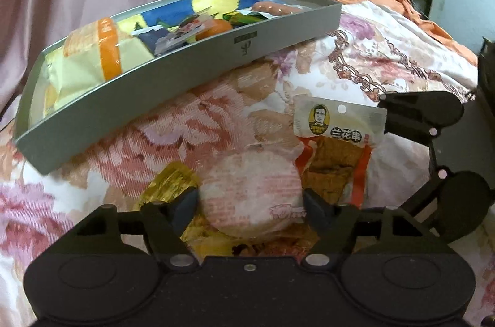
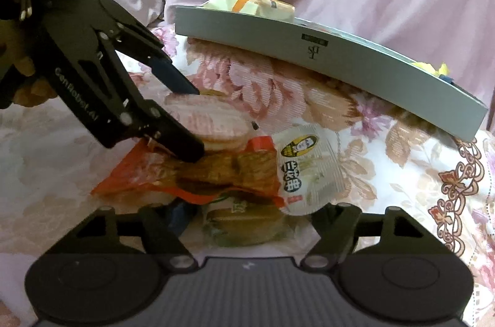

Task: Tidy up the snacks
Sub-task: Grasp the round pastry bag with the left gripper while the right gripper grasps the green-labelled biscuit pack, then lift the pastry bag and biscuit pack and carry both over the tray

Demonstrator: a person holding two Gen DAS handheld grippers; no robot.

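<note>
Now the left gripper clamps the round pink cracker pack on the floral bedspread, near the grey tray. Whether the right gripper grips the pack beneath it I cannot tell. Next, probably, a lift into the tray.

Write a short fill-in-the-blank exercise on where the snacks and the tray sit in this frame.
The left gripper has its fingers on either side of a ____ round packet.
The grey tray rests on a ____-patterned bedcover.
The portrait-logo packet lies ____ the tray, on the bedcover.
Missing words: pink; floral; outside.
</note>
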